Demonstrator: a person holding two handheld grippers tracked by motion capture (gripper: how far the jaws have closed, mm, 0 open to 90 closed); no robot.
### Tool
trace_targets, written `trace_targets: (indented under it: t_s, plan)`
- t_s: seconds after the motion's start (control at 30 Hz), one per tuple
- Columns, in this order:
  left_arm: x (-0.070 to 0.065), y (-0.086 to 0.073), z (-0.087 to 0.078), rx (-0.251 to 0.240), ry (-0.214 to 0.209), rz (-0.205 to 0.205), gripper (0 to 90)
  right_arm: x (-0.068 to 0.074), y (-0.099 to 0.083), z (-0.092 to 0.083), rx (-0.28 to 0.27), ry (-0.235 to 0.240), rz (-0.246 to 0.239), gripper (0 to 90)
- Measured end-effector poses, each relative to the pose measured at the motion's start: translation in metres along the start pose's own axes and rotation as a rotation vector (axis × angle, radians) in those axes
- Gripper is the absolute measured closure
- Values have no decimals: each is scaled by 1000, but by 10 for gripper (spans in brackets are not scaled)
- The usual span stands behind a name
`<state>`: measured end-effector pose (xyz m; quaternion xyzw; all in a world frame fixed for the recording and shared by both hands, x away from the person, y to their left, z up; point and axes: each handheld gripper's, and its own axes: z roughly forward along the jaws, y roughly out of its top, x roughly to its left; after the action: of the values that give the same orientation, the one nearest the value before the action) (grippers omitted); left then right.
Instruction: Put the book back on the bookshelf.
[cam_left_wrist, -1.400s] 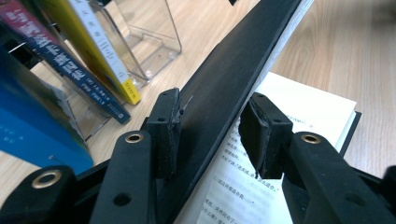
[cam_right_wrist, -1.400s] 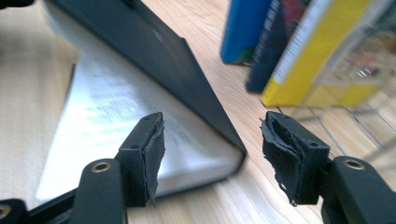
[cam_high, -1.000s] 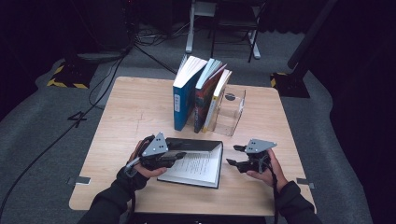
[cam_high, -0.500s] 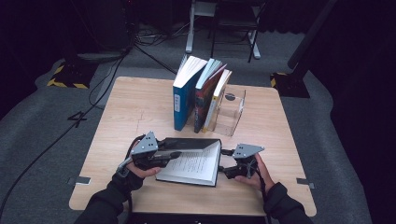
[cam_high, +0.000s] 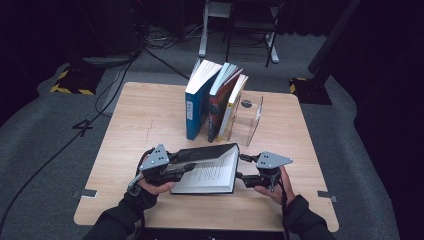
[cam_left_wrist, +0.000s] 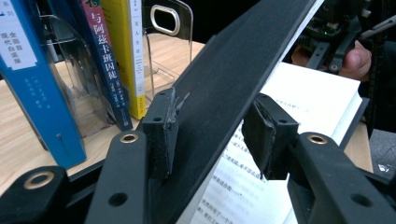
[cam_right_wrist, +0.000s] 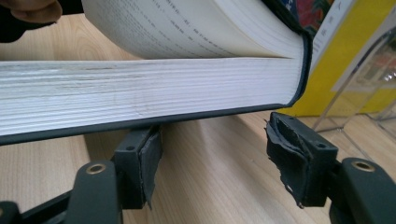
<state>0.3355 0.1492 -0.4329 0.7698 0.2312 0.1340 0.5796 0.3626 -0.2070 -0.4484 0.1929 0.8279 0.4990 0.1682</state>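
Observation:
An open book (cam_high: 210, 176) lies on the near part of the wooden table (cam_high: 150, 120), its printed page facing up. Its black cover (cam_high: 205, 152) is raised at a slant. My left gripper (cam_high: 187, 165) reaches in from the left with the cover (cam_left_wrist: 233, 70) running between its jaws. One pad (cam_left_wrist: 161, 128) leans on the cover and a gap shows at the other. My right gripper (cam_high: 241, 167) is at the book's right edge. In the right gripper view the page block (cam_right_wrist: 140, 88) sits just above my open right gripper (cam_right_wrist: 217, 158), with bare table between the pads.
Three books stand upright at the table's middle back: a blue one (cam_high: 197, 102), a dark red one (cam_high: 221, 102) and a yellow one (cam_high: 235, 105), leaning on a clear plastic bookend (cam_high: 248, 122). Stands and cables are on the floor beyond the table.
The black cover has lifted from the open book with the left gripper under it. The right gripper has come in leftward to the book's right edge.

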Motion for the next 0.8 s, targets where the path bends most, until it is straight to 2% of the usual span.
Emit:
trace_targets:
  t_s: [0.07, 0.23, 0.33, 0.5, 0.6, 0.8]
  plan:
    - [-1, -5, -5, -8, 2, -11, 547, 4, 5, 0, -14, -2, -6, 389]
    - [-9, -12, -13, 21, 22, 23, 525, 10, 20, 2, -41, -13, -31, 403]
    - [-11, -13, -17, 30, 42, 23, 524, 14, 29, 3, -51, -10, -43, 403]
    - [-13, -18, -22, 54, 43, 21, 512, 22, 45, 5, -70, 2, -93, 402]
    - [-18, -19, -23, 92, 40, 37, 502, 25, 51, 7, -102, 19, -89, 402]
    - [-17, -19, -22, 128, 18, 42, 495, 25, 58, 12, -112, 51, -64, 402]
